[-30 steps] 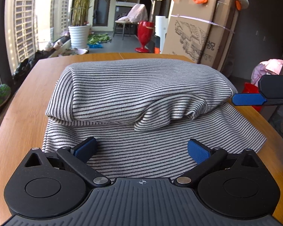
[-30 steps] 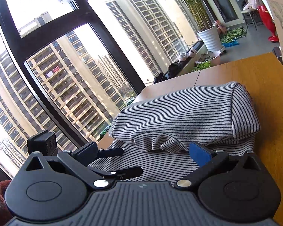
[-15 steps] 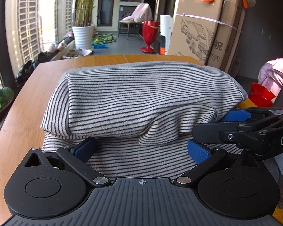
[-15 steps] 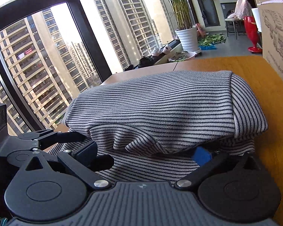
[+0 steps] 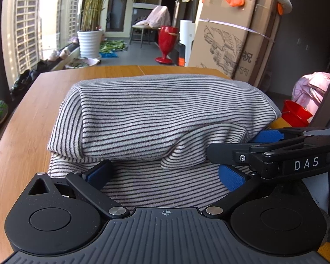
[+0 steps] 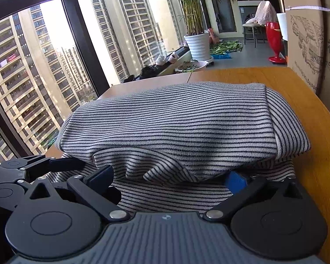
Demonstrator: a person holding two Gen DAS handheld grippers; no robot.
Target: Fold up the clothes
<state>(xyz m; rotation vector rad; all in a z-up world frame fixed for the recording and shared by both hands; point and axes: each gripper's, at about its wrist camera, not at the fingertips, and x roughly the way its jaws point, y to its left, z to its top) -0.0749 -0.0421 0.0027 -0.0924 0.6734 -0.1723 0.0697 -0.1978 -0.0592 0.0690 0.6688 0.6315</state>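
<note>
A grey-and-black striped garment (image 5: pixel 165 118) lies folded in a thick bundle on the wooden table (image 5: pixel 44 92); it also shows in the right wrist view (image 6: pixel 182 127). My left gripper (image 5: pixel 165 173) is open, its blue pads spread over the garment's lower layer, tips under the folded edge. My right gripper (image 6: pixel 171 176) is open too, its tips tucked under the upper fold. The right gripper crosses the left wrist view at the right (image 5: pixel 264 151). The left gripper shows at the left of the right wrist view (image 6: pixel 44 165).
Cardboard boxes (image 5: pixel 231 44) stand behind the table's far right corner. A red bucket (image 5: pixel 297 114) and pink cloth sit at the right. A potted palm (image 6: pixel 198 41), a red stool (image 5: pixel 167 44) and a large window (image 6: pixel 44 66) lie beyond the table.
Both grippers moved forward, close to the bundle and to each other. Their tips now sit under the upper fold. The right gripper now crosses in front of the left one.
</note>
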